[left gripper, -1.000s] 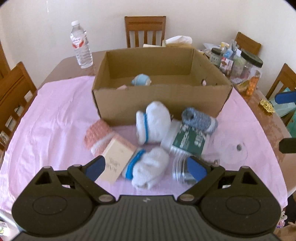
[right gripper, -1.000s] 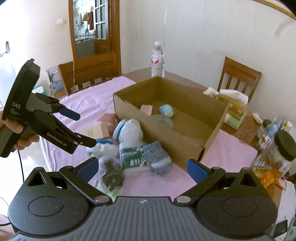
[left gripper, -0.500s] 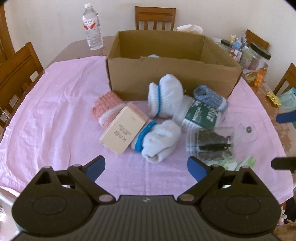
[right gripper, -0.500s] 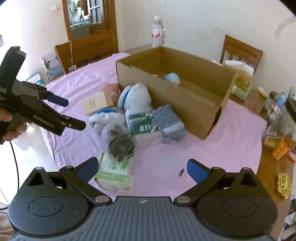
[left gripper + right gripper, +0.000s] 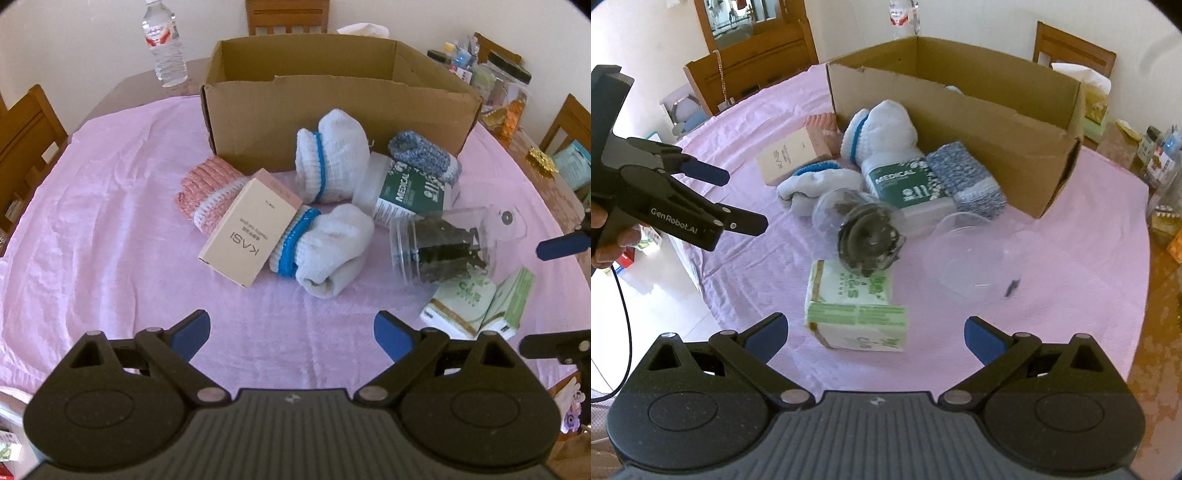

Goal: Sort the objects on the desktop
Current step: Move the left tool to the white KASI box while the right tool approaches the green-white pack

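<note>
On the pink cloth (image 5: 110, 229), before an open cardboard box (image 5: 332, 118), lies a heap. It holds two white socks with blue bands (image 5: 332, 166), a pink sock (image 5: 207, 188), a beige KASI carton (image 5: 247, 229), a green-labelled medical tub (image 5: 406, 192), a blue-grey sock (image 5: 424, 158), a clear jar of dark stuff (image 5: 439, 247) and a green tissue pack (image 5: 857, 314). My left gripper (image 5: 291, 328) hovers open and empty in front of the heap. Just above the tissue pack, my right gripper (image 5: 875, 330) is open and empty too. A hand holds the left gripper (image 5: 746, 201).
A clear plastic lid (image 5: 971, 266) lies right of the jar. A water bottle (image 5: 164, 44) stands at the back left, and jars and bottles (image 5: 506, 88) crowd the back right. Wooden chairs (image 5: 22, 140) ring the table. A small item (image 5: 955, 88) lies inside the box.
Both grippers have come down toward the table, so the heap looks larger. The tissue pack has come into the left wrist view. Both stay open; nothing on the cloth has moved.
</note>
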